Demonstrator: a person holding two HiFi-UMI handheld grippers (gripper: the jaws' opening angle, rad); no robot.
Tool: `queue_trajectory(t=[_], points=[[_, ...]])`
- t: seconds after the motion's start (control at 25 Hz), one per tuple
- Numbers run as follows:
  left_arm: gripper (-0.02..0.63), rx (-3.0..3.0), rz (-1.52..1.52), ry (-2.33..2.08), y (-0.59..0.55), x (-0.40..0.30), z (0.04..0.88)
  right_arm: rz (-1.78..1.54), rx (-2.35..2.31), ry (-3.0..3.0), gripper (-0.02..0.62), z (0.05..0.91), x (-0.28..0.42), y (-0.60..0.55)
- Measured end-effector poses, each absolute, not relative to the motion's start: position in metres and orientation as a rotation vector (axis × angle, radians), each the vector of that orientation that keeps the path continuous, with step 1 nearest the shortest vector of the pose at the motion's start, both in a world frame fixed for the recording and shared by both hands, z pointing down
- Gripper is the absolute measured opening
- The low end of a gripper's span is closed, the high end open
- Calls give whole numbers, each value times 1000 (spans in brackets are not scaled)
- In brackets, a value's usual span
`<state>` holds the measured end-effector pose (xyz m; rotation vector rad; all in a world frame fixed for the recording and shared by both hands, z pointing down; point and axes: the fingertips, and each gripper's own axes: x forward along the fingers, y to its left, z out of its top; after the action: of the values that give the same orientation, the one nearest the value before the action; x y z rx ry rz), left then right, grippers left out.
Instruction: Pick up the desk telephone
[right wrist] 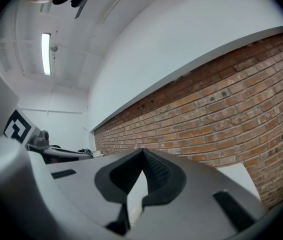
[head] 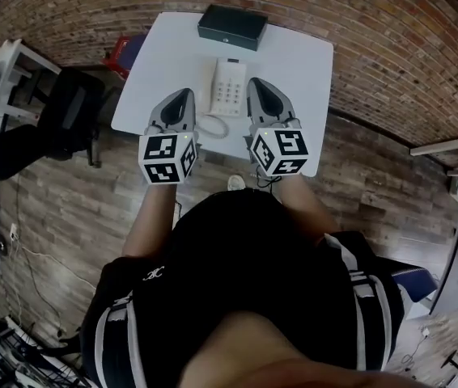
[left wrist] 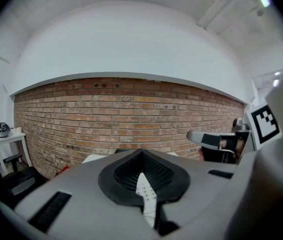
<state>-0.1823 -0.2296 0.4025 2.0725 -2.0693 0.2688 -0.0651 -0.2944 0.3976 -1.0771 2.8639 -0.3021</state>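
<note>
The white desk telephone (head: 229, 87) lies on the white table (head: 310, 71), with its coiled cord (head: 213, 126) looping toward the near edge. My left gripper (head: 185, 97) hovers just left of the phone, jaws shut and empty. To the phone's right, my right gripper (head: 258, 83) is also shut with nothing in it. In the left gripper view the left gripper (left wrist: 141, 151) points at the brick wall, and a strip of the telephone's keypad (left wrist: 146, 196) shows through the notch below the tips. The right gripper (right wrist: 142, 151) shows only bare tabletop there.
A black box (head: 232, 27) sits at the table's far edge, behind the phone. A red object (head: 120, 52) and a dark chair (head: 75, 111) stand left of the table, with a small white side table (head: 2, 63) beyond. A brick wall (left wrist: 131, 114) runs behind.
</note>
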Motion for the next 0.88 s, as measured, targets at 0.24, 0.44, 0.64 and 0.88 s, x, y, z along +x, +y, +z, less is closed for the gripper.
queue_trajectory(t=[0.24, 0.44, 0.64, 0.88], points=[[0, 2044, 318, -2062, -262, -193, 414, -353, -1067, 2896, -2, 416, -83, -331], [0, 1998, 336, -2041, -273, -209, 434, -390, -1072, 2934, -2, 435, -96, -343], [0, 1957, 368, -1989, -284, -223, 456, -397, -1108, 3007, -2, 463, -106, -356], [0, 1967, 396, -1885, -307, -241, 488, -414, -1158, 3056, -2, 502, -120, -377]])
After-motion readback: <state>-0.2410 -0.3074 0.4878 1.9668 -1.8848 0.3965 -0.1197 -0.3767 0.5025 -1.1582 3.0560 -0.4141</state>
